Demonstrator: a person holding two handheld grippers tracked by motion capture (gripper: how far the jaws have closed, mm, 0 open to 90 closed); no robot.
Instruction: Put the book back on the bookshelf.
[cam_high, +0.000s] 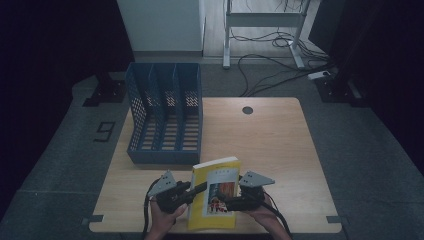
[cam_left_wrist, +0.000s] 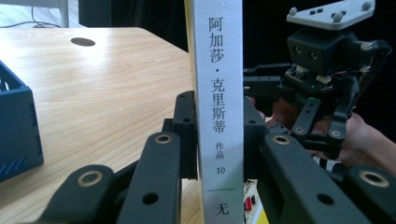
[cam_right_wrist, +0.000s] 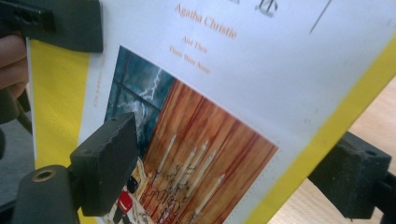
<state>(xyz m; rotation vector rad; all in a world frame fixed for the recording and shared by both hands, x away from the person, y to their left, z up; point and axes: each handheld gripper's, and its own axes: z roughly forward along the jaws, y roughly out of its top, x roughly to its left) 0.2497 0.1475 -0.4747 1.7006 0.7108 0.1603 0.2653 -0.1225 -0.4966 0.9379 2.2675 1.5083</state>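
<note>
High view: yellow paperback (cam_high: 215, 192) held upright between two hand-held grippers.
Left hand-held gripper (cam_left_wrist: 219, 135) clamps the spine; right hand-held gripper (cam_right_wrist: 233, 182) straddles the cover loosely, so the book may twist or tip onto the surface (cam_high: 270, 135).

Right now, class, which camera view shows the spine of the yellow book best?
The left gripper view: the book's spine faces it squarely, its printed characters readable. The high view shows the book front cover up, the spine edge-on. The right gripper view shows the front cover.

a dim office or lab: wooden desk (cam_high: 270, 135), blue file rack (cam_high: 165, 115), floor cables (cam_high: 270, 60).
</note>
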